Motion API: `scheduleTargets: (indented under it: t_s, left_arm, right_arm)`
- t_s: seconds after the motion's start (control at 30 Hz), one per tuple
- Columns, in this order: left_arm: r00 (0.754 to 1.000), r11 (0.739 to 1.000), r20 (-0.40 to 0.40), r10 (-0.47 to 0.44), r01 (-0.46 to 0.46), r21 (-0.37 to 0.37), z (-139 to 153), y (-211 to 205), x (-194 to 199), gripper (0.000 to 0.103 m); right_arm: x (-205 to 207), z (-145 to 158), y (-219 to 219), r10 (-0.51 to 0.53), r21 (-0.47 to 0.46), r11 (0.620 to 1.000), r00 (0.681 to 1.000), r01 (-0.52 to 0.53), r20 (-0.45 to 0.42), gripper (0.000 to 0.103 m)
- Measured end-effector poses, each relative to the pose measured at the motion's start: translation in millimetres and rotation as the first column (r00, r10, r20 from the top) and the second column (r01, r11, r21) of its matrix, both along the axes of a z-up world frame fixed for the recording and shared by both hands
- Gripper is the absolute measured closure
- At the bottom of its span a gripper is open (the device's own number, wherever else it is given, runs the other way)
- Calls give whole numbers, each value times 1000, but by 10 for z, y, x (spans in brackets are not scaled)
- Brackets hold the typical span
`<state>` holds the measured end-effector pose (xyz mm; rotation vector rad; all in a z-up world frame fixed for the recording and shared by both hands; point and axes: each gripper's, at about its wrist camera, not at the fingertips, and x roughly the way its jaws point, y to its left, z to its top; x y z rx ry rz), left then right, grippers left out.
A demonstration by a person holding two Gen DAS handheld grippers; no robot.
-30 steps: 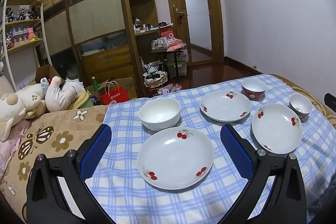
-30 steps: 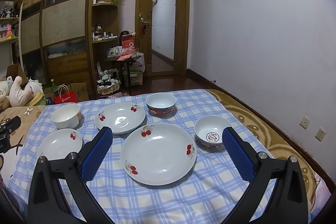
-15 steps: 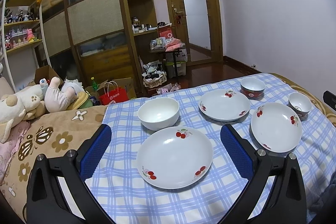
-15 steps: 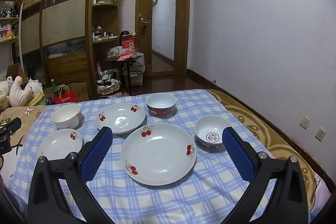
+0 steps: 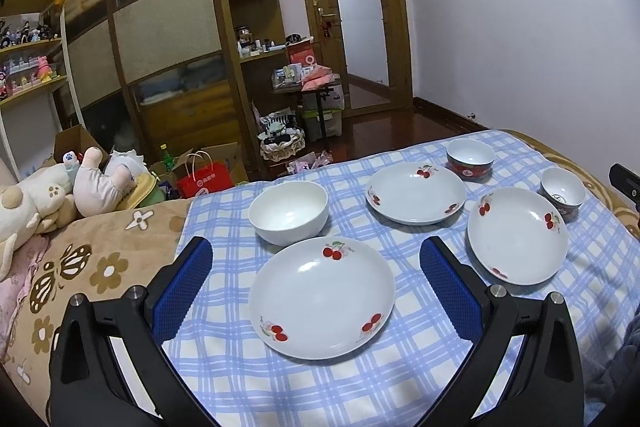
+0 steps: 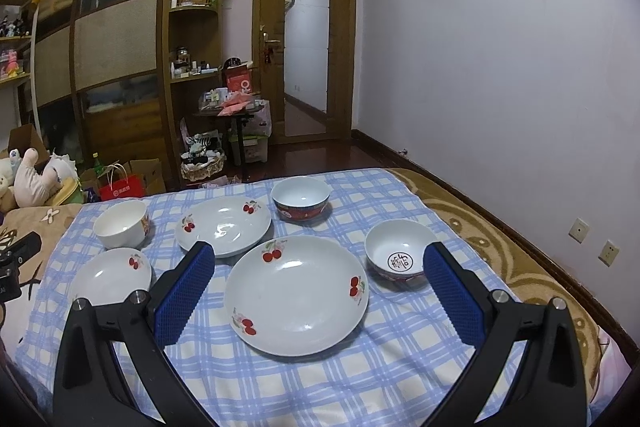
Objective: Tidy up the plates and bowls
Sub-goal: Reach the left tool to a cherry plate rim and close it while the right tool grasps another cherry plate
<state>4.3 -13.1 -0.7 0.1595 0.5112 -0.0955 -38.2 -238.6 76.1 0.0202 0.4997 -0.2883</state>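
The left hand-held gripper hovers with fingers spread wide and nothing between them, a cherry plate just ahead and a plain white bowl beyond it. The right hand-held gripper, likewise spread and empty, frames another cherry plate; a small bowl sits beside its right finger, a red bowl farther off on the checked cloth.

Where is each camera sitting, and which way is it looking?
Left wrist: on the left gripper, over the cloth's left side, facing the door; shows its open blue fingers around a cherry plate.
Right wrist: on the right gripper, further right, facing the same way; shows its open fingers around another cherry plate.
Shared: the checked cloth, white bowl, red bowl.
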Motion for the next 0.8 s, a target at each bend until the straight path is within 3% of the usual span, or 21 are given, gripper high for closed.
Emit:
scheduleTargets:
  t_s: [0.3,0.5,0.8]
  left_arm:
    - [999,1000,-34,-16,16,-20,133,-201,294,1]
    - [998,1000,-63,-26,25,-12,200,-404,533,1]
    - [988,994,-121,-94,87,-61,262,-855,1017,1]
  right_arm:
    - [190,96,-157,-29,13,1000,1000,28,7,0]
    - [346,68,-398,-49,122,991,999,48,9,0]
    - [613,-92,-668,-83,124,988,996,87,-35,0]
